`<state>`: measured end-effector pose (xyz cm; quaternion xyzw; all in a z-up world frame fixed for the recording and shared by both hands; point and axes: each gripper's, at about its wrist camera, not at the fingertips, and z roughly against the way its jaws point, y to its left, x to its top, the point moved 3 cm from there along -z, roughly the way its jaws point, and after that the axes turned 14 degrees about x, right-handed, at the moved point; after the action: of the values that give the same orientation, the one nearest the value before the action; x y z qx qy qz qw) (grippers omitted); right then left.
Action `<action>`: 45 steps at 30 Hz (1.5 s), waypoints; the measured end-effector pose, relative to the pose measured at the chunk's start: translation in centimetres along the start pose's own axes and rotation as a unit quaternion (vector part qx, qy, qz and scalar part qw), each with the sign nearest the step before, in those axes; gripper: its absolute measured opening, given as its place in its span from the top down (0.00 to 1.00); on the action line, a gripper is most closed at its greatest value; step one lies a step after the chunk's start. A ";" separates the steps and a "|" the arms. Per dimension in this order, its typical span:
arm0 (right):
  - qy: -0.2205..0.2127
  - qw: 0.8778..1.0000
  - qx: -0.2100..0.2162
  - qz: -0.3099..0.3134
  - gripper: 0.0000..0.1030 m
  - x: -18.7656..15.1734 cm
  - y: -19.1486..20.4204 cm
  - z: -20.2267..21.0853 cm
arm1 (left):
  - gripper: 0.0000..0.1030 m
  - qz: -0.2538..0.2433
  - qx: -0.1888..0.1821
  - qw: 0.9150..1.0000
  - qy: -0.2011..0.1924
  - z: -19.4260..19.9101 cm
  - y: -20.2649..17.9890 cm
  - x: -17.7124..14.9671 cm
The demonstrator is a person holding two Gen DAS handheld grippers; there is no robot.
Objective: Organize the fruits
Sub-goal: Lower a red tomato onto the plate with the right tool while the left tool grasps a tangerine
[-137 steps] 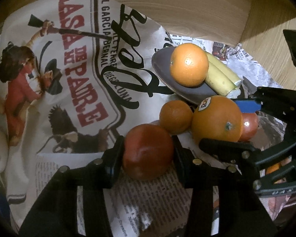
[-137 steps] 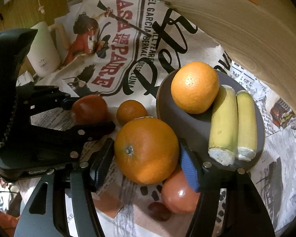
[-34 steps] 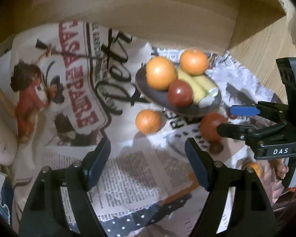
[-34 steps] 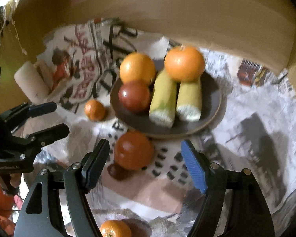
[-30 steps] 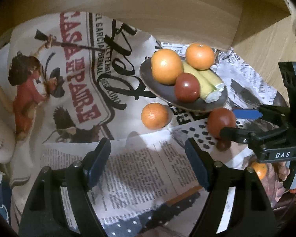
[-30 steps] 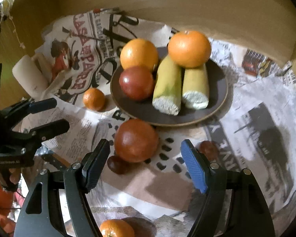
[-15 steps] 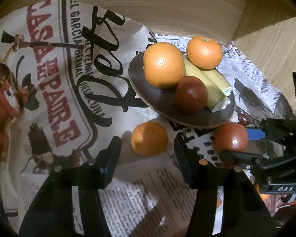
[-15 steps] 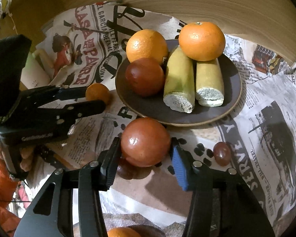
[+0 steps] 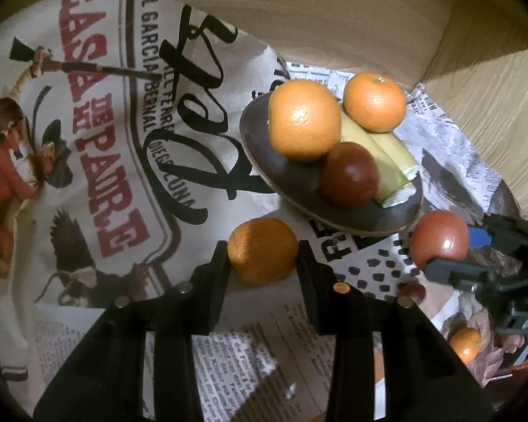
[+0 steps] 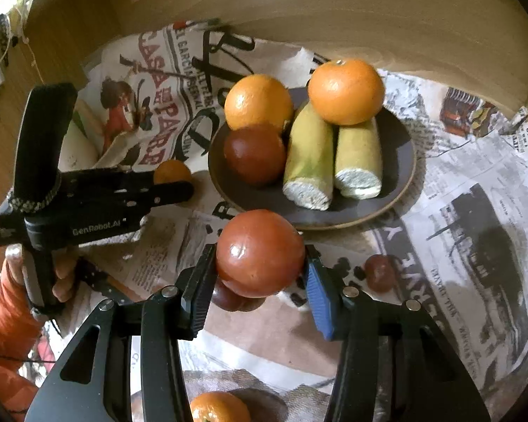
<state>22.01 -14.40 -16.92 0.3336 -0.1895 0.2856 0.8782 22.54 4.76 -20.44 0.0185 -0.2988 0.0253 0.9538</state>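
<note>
My left gripper (image 9: 262, 250) is shut on a small mandarin (image 9: 262, 250) that rests on the newspaper just left of the dark plate (image 9: 285, 183). My right gripper (image 10: 260, 267) is shut on a red tomato (image 10: 259, 253) and holds it in front of the plate (image 10: 397, 176). The plate holds two oranges (image 10: 258, 102) (image 10: 346, 90), a dark red tomato (image 10: 254, 154) and two banana pieces (image 10: 309, 161). The held tomato also shows in the left wrist view (image 9: 439, 240).
Newspaper (image 9: 98, 133) covers the table inside wooden walls (image 10: 369, 10). Two small dark fruits (image 10: 379, 273) (image 10: 228, 297) lie near the right gripper. Another mandarin (image 10: 219, 407) lies at the front. A white cup (image 10: 82, 137) stands at the left.
Both grippers have closed: the left onto the small mandarin, the right onto the red tomato, which now sits higher above the paper.
</note>
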 end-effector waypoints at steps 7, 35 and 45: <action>-0.033 0.999 -0.010 0.003 0.57 1.4 -0.5 2.2 | 0.63 -0.009 -0.006 1.000 -0.027 1.9 -1.0 1.3; -0.024 0.998 -0.050 0.015 0.56 6.4 -4.1 -0.4 | 0.63 -0.002 -0.005 1.000 -0.025 -1.4 -1.7 5.3; -0.018 0.998 -0.051 0.014 0.50 6.4 -4.3 -0.3 | 0.58 -0.010 -0.004 1.000 -0.022 -1.2 -1.6 5.0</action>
<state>29.60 -14.44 -15.81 0.2912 -0.2241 0.2821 0.8862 27.39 3.39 -18.62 0.0188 -0.3200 0.0143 0.9471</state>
